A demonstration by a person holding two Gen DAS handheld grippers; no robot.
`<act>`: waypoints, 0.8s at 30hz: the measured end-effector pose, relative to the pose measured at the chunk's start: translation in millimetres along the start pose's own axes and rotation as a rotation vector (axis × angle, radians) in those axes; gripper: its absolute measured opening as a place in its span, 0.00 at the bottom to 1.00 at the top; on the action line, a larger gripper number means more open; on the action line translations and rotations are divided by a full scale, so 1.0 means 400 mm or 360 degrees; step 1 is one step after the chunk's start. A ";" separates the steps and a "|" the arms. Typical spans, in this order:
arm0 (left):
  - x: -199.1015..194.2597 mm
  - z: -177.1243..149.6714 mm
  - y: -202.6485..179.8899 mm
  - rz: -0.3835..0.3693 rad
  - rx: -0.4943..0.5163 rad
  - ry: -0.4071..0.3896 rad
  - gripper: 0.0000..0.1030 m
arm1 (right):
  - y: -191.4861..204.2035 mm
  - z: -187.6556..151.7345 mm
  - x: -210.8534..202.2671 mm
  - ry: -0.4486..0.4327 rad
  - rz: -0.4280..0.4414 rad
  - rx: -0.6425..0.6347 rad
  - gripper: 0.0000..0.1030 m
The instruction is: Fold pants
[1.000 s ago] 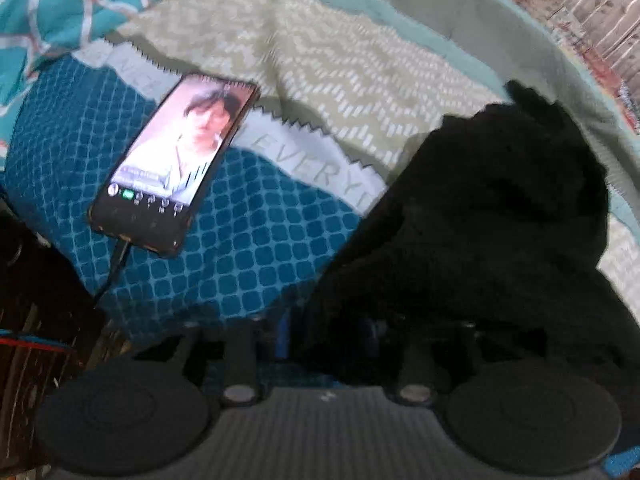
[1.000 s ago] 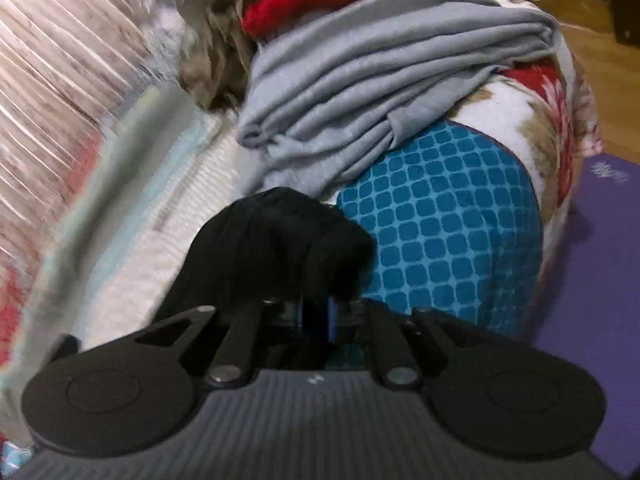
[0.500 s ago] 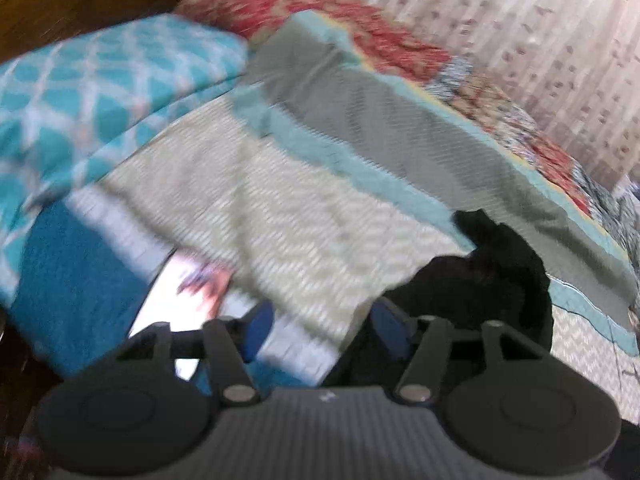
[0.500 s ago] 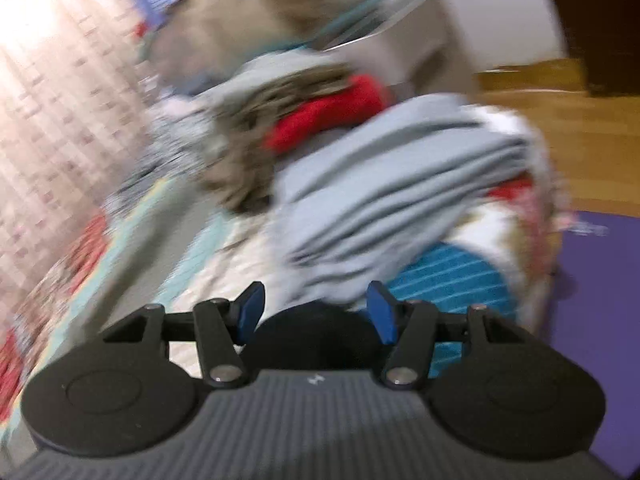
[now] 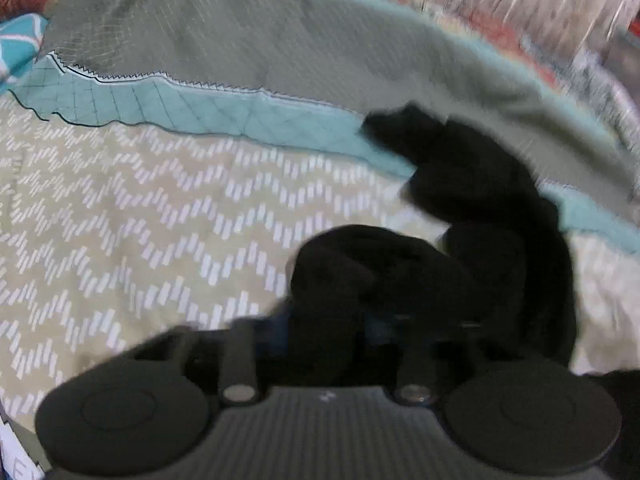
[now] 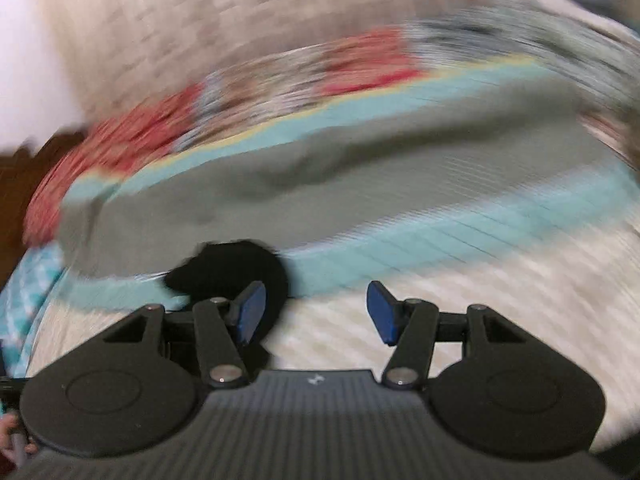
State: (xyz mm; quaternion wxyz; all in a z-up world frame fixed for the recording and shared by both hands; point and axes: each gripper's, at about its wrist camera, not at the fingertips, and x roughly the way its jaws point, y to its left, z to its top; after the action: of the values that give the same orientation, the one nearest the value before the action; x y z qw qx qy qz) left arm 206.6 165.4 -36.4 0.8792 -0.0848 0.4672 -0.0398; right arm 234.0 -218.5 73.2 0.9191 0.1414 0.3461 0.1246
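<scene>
Black pants (image 5: 460, 248) bunched on quilt (image 5: 140, 208); right gripper (image 6: 312, 312) fingers spread

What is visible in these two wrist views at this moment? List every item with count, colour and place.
pants: one, black, bunched on the bedspread, trailing up toward the teal band
bedspread: one, beige zigzag, teal and grey bands, covering the bed
pillow: one, teal and white, far left edge
patterned cover: red and white, beyond the bedspread, blurred
left gripper: one, black, blue pads mostly hidden by the pants, grip state unclear
right gripper: one, black with blue pads, jaws apart, holding nothing, pants to its left
</scene>
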 end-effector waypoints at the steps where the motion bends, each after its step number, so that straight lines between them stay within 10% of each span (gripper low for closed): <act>1: -0.012 -0.011 0.001 -0.0002 -0.0006 -0.0042 0.21 | 0.050 0.033 0.068 0.0045 0.0055 -0.0078 0.58; 8: -0.282 -0.159 0.192 -0.0068 -0.0539 -0.0495 0.19 | 0.288 0.124 0.463 0.0271 0.0130 -0.0510 0.58; 17: -0.287 -0.271 0.269 0.0027 -0.0657 -0.0374 0.20 | 0.336 0.077 0.758 0.0507 -0.0152 -0.0606 0.65; 21: -0.279 -0.244 0.262 0.0046 -0.0620 -0.0367 0.20 | 0.328 0.050 0.711 0.0407 -0.0136 -0.0693 0.11; 24: -0.293 -0.224 0.268 0.0036 -0.0632 -0.0393 0.20 | 0.291 0.110 0.597 0.0187 -0.0129 -0.0566 0.10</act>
State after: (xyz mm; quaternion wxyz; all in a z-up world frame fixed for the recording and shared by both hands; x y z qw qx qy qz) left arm 65.6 278.0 -10.2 0.8961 -0.2551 0.3557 0.0734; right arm 422.6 -39.8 1.7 0.9120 -0.0449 0.3772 0.1547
